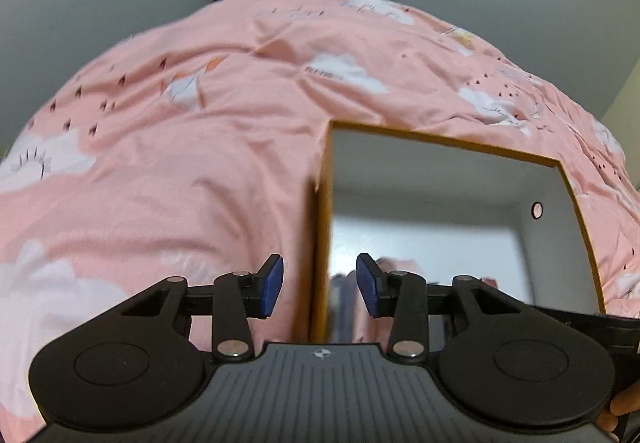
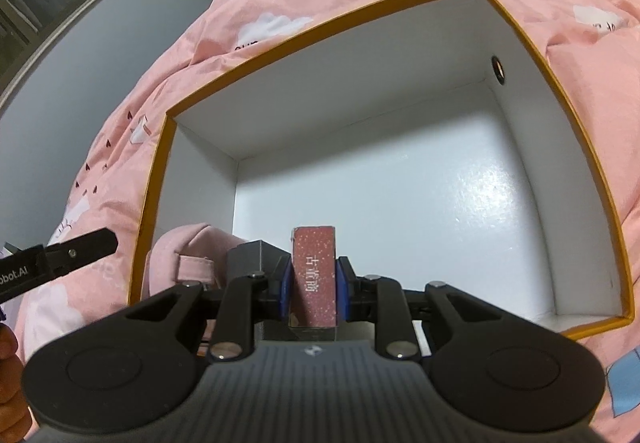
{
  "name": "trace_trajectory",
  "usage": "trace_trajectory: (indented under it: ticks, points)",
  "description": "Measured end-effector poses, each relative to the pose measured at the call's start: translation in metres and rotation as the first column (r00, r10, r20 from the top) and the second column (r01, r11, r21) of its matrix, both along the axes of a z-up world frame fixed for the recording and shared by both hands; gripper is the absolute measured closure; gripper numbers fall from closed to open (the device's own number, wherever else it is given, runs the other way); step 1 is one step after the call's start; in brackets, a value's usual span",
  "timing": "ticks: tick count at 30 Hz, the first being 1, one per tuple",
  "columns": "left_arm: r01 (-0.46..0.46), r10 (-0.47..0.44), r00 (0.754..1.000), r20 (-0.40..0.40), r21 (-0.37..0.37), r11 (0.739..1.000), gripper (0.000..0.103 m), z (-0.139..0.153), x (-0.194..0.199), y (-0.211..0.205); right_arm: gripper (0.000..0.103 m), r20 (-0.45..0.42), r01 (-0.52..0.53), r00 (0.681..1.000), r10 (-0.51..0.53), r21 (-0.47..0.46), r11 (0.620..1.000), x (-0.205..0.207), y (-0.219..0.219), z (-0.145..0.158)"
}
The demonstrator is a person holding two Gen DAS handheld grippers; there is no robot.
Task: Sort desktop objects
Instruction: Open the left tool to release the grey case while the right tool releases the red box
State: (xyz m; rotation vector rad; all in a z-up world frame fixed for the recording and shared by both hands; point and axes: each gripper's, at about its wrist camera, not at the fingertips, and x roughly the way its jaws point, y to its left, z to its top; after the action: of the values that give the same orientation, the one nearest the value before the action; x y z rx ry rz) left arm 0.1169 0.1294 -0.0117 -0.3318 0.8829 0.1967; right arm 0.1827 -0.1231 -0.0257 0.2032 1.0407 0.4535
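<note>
Only the right wrist view shows the right gripper (image 2: 313, 285), angled downward over the near edge of the orange-rimmed white box (image 2: 582, 147), its jaws clamped on a small red speckled carton (image 2: 314, 275) (white lettering on it). The left wrist view shows the left gripper (image 1: 320, 285), jaws apart and empty, astride the box's left wall on the pink bedspread (image 1: 180, 163).

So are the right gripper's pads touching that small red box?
Touching. In the right wrist view, the right gripper has both blue pads pressed flat against the sides of the small red box, with no gap showing.
</note>
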Motion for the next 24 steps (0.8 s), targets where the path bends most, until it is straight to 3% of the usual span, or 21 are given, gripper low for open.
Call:
trace_trajectory:
  ticks: [6, 18, 24]
  points:
    - [0.011, -0.013, 0.999, -0.031, -0.072, 0.997, 0.056, -0.017, -0.008, 0.012, 0.076, -0.01, -0.038, 0.999, 0.037, -0.041, 0.998, 0.001, 0.018, -0.001]
    - [0.04, -0.044, 0.998, -0.042, -0.1, 0.994, 0.057, -0.028, -0.013, 0.004, 0.067, -0.053, -0.055, 0.997, 0.056, 0.023, 0.998, -0.004, 0.019, -0.001]
    - [0.046, -0.051, 0.998, -0.042, -0.112, 0.993, 0.059, -0.03, -0.014, 0.001, 0.068, -0.057, -0.081, 0.995, 0.079, -0.029, 0.996, -0.007, 0.026, -0.009]
